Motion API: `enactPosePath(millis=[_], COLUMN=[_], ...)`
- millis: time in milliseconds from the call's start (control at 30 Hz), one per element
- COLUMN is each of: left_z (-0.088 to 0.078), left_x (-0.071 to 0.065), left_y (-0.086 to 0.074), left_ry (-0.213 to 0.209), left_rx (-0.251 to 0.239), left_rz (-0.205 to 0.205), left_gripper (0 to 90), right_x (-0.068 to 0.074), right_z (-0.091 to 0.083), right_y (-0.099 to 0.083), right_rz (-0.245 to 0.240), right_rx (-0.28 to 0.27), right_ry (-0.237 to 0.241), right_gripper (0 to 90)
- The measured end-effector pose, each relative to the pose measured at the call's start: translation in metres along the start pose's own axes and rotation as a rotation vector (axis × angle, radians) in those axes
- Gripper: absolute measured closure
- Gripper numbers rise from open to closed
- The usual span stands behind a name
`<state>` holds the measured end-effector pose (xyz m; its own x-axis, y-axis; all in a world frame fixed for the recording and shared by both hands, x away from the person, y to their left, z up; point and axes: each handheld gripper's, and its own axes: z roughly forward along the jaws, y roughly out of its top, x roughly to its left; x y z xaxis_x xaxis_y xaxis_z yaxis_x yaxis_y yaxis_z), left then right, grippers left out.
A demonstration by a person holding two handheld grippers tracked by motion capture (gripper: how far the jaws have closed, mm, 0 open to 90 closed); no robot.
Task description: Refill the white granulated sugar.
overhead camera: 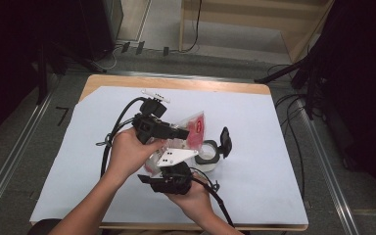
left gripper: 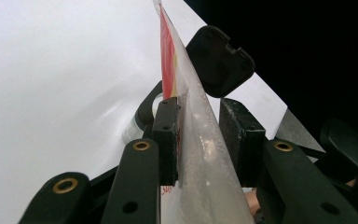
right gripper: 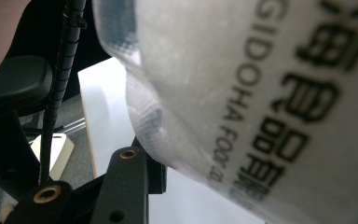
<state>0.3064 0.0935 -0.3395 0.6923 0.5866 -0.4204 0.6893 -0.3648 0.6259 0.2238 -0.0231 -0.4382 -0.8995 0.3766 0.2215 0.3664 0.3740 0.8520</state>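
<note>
Hands come in from the near edge of the tabletop (overhead camera: pixel 254 127), each carrying a hand-held gripper, and between them hangs a clear plastic food pouch (overhead camera: pixel 193 128) with a red printed patch, lifted off the white sheet that covers the surface. The left hand-held gripper (overhead camera: pixel 182 132) lies roughly level and points right; in its own view the pouch (left gripper: pixel 200 140) runs edge-on between the two black jaws, the left pad pressed flat against the film and the right pad just beside it, so the jaws are clamped on the pouch's edge. The right hand-held gripper (overhead camera: pixel 169 172) sits below and nearer, under the grey three-cornered plate, at the pouch's lower end. In the right gripper view the printed film (right gripper: pixel 261 93) drapes right over the jaws and covers their tips, so I cannot tell whether they are pinching it. Just right of the pouch, on the sheet, stands a small round white container (overhead camera: pixel 208 155) with its black hinged lid (overhead camera: pixel 225 141) flipped up.
</note>
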Motion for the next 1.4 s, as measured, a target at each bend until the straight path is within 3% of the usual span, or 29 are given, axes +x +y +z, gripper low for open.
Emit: enactPosePath(millis=[1400], left_z=[0.0024], left_x=[-0.0015], left_y=[-0.0001], left_ry=[-0.007], left_rx=[0.002], left_rz=[-0.001], left_gripper=[69.8], right_x=[0.0009], right_z=[-0.001], right_y=[-0.0024], right_rz=[0.007], right_rx=[-0.002], right_ry=[-0.01], right_gripper=[64.1])
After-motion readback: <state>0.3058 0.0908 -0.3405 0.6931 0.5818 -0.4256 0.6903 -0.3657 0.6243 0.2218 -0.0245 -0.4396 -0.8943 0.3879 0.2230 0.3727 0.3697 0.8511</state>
